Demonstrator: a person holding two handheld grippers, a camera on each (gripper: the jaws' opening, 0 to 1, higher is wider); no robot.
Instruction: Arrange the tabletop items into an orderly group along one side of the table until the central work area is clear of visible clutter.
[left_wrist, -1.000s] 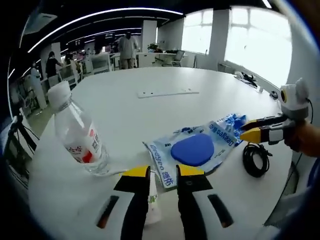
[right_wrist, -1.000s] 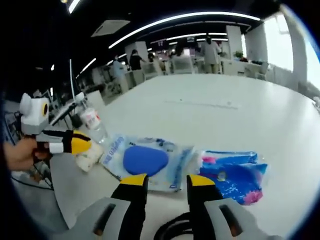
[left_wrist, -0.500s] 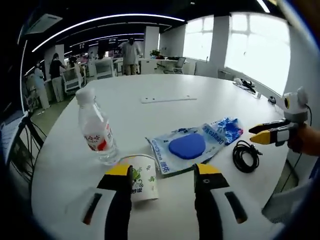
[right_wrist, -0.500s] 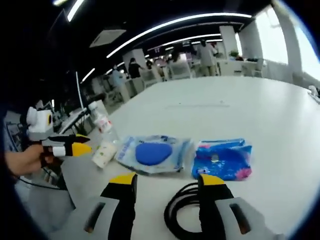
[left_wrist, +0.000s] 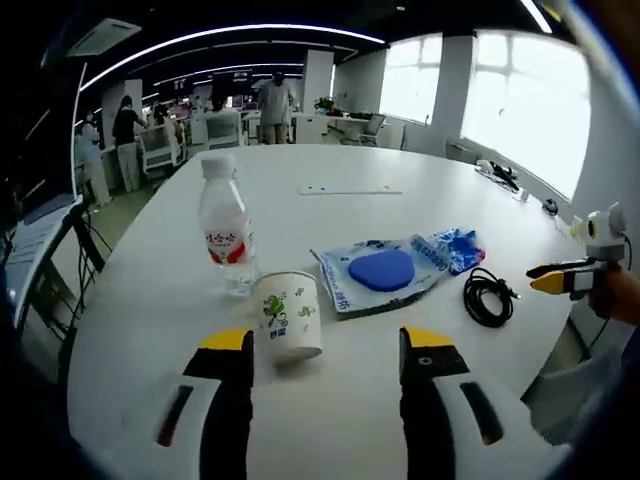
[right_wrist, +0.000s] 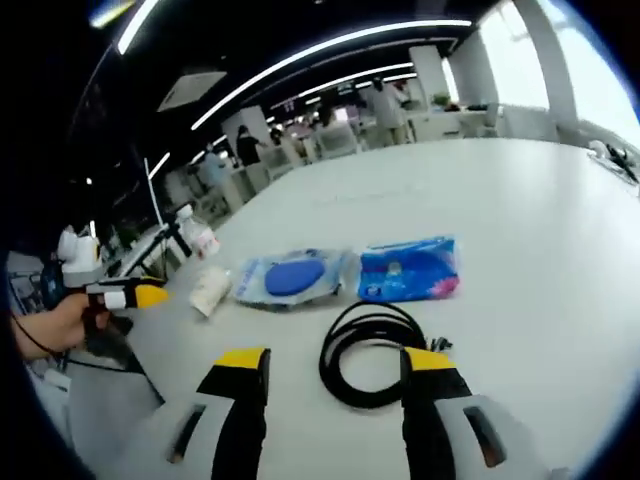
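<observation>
On the white round table (left_wrist: 330, 150) a row of items lies near the front edge. A clear water bottle (left_wrist: 226, 238) with a red label stands upright. In front of it a paper cup (left_wrist: 288, 317) lies on its side. A packet with a blue pad (left_wrist: 378, 271), a blue packet (left_wrist: 456, 248) and a coiled black cable (left_wrist: 487, 297) follow to the right. My left gripper (left_wrist: 326, 342) is open, just short of the cup. My right gripper (right_wrist: 330, 361) is open above the cable (right_wrist: 372, 337), with the blue packet (right_wrist: 408, 269), pad packet (right_wrist: 292, 277), cup (right_wrist: 210, 291) and bottle (right_wrist: 198, 238) beyond.
A flat white strip (left_wrist: 351, 189) lies mid-table. Dark items (left_wrist: 499, 172) rest at the far right rim. Desks, chairs and people stand beyond the table. The other gripper shows at the right edge (left_wrist: 572, 279) of the left gripper view and the left edge (right_wrist: 122, 296) of the right gripper view.
Both grippers have pulled back from the items and their jaws have spread wider. The cup, earlier between the left jaws, now lies free in front of them. The cable is now fully in view.
</observation>
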